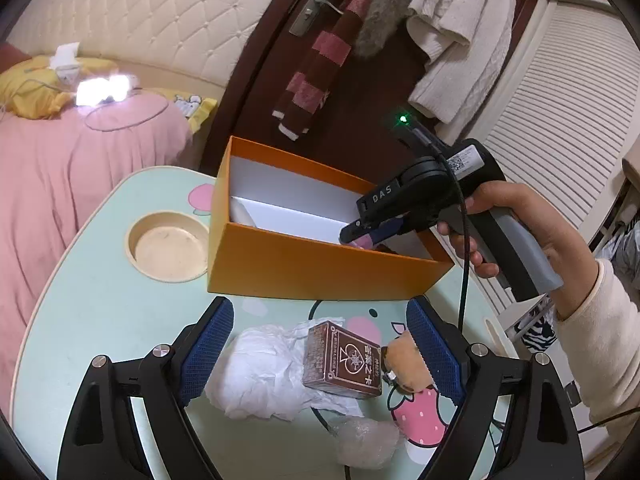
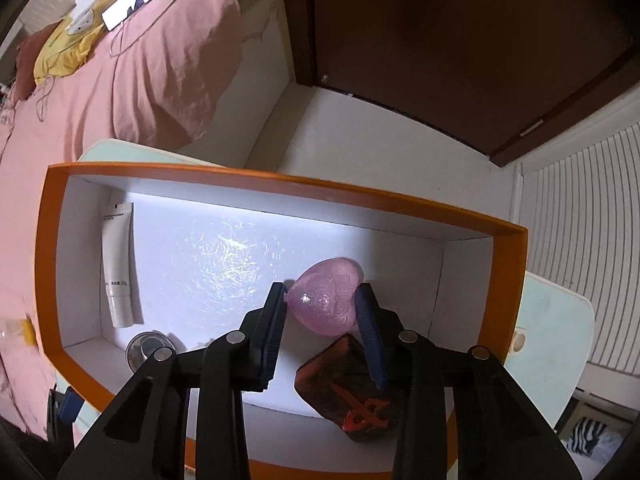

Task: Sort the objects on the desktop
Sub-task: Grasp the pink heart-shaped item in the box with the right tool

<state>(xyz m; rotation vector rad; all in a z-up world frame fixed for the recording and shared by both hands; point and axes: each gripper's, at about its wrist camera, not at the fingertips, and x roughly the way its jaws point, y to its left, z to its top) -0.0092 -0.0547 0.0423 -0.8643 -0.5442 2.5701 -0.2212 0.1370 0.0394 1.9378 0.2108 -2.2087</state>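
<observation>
My right gripper [image 2: 322, 300] is shut on a pink heart-shaped case [image 2: 326, 300] and holds it inside the orange box [image 2: 48, 240]; the gripper also shows in the left wrist view [image 1: 360, 236] over the box [image 1: 304, 268]. In the box lie a white tube [image 2: 118, 264], a round metal tin [image 2: 146, 346] and a dark red box with a red mark [image 2: 348, 392]. My left gripper [image 1: 320, 344] is open above a brown card box [image 1: 344, 360], crumpled white tissue [image 1: 256, 372] and a plush toy [image 1: 404, 360] on the mint table [image 1: 100, 312].
A bubble-wrap wad [image 1: 366, 440] lies near the table's front. A round cup recess [image 1: 168, 246] is in the table at left. A pink bed [image 1: 60, 176] lies beyond the table, a dark door [image 2: 460, 40] behind the box.
</observation>
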